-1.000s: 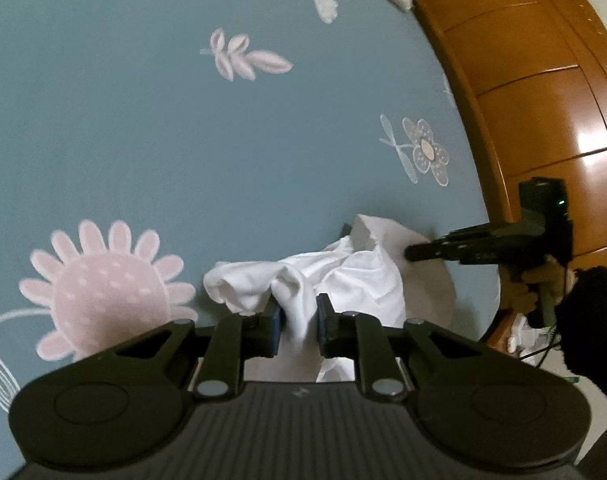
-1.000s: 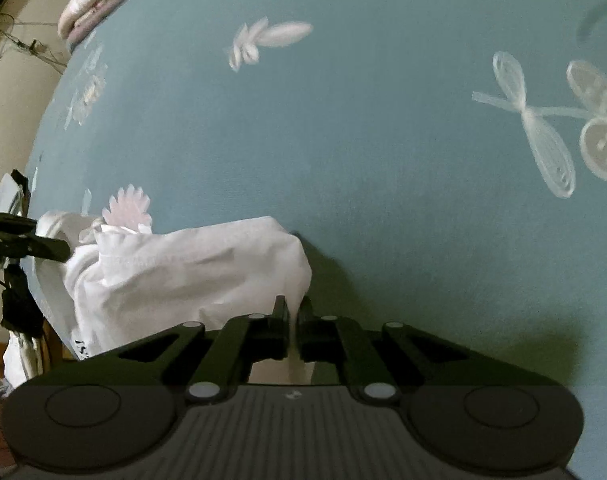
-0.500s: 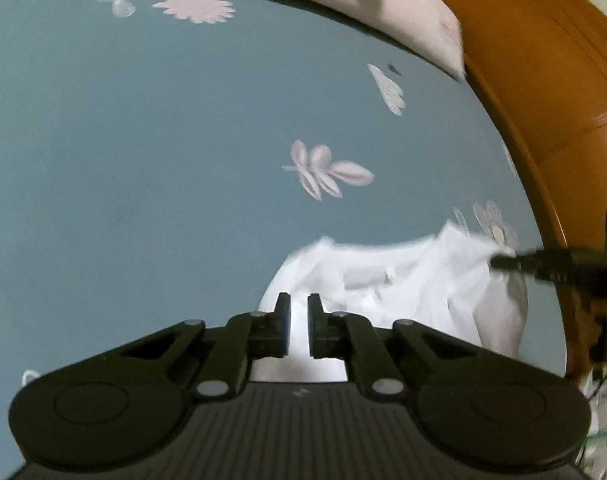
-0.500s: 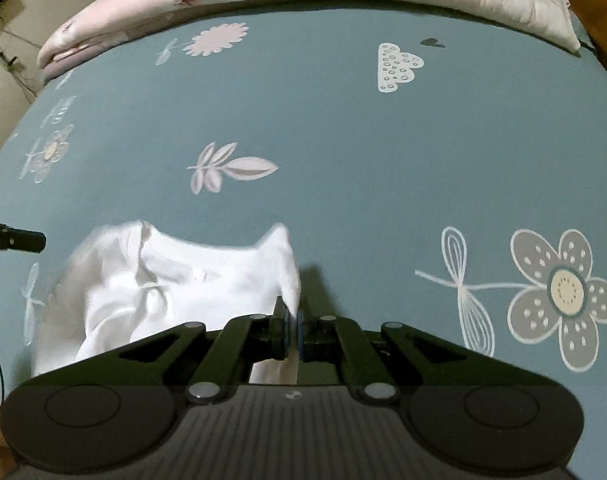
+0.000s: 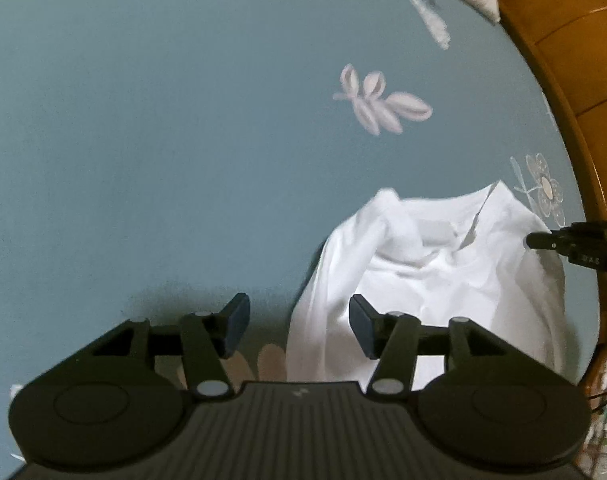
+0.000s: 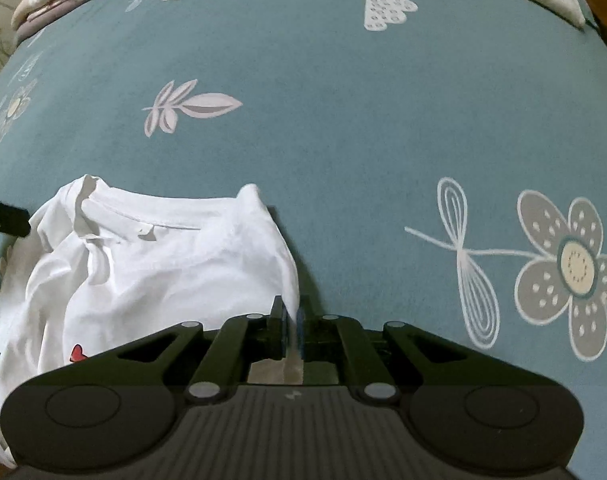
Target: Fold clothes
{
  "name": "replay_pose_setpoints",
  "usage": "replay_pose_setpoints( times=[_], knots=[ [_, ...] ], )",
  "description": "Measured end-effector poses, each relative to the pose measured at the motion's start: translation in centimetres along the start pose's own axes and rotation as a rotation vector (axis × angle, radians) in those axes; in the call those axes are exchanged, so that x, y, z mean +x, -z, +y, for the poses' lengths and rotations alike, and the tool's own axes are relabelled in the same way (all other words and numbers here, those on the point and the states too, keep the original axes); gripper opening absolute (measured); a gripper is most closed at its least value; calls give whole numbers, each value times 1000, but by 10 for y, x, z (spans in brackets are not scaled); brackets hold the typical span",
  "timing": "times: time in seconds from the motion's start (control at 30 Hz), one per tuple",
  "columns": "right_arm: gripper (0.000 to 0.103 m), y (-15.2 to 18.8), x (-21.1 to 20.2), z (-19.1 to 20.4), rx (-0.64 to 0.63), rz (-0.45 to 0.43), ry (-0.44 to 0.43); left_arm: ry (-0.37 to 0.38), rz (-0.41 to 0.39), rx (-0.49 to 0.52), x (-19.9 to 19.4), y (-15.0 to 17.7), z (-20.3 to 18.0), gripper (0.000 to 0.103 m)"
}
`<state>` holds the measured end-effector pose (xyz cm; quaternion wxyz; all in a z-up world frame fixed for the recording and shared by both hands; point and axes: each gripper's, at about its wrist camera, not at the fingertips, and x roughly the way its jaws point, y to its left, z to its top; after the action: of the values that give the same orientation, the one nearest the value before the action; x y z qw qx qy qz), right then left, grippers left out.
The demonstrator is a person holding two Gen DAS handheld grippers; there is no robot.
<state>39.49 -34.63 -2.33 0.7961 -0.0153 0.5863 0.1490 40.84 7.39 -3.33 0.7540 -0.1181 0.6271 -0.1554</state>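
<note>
White T-shirt on the bed, one corner in my right tool, the left one let go.

My left tool (image 5: 297, 326) has just been spreading its jaws; the white T-shirt (image 5: 435, 276) lies crumpled at the lower right of the frame, its edge between the pads but not pinched. My right tool (image 6: 290, 330) is clenched on a fold of the shirt's right edge, low in the frame's centre. The shirt rests on the teal flowered bedsheet (image 6: 343, 120).
</note>
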Motion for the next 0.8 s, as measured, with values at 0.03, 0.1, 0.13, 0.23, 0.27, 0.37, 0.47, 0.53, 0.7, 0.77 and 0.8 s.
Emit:
replay_pose_setpoints(
  times=[0.03, 0.1, 0.13, 0.23, 0.27, 0.37, 0.47, 0.53, 0.7, 0.77, 0.8],
  knots=[
    [8, 2, 1, 0, 3, 2, -1, 17, 17, -10, 3, 1, 2, 54],
    [11, 5, 3, 0, 8, 7, -2, 39, 49, -24, 11, 6, 5, 54],
    [15, 7, 4, 0, 11, 9, -3, 41, 58, -31, 15, 7, 5, 55],
    [23, 15, 3, -2, 46, 4, -20, 69, 53, -64, 20, 15, 9, 52],
    [26, 19, 3, -4, 65, 0, -32, 79, 48, -78, 19, 16, 11, 50],
    [28, 28, 10, -9, 116, 22, -56, 46, 47, -122, 17, 18, 15, 5],
    [7, 31, 10, -10, 139, 15, -89, -19, 26, -142, 8, 21, 15, 2],
    [7, 29, 6, -8, 134, -6, -81, -37, -8, -128, -3, 19, 10, 0],
    [6, 5, -11, -2, 42, -84, 23, -103, -106, -45, -30, -1, -5, 0],
    [6, -8, -16, -1, -6, -112, 63, -121, -134, -10, -38, -12, -9, 0],
    [6, -15, -17, -1, -32, -123, 86, -132, -147, 5, -41, -18, -10, 0]
  ],
)
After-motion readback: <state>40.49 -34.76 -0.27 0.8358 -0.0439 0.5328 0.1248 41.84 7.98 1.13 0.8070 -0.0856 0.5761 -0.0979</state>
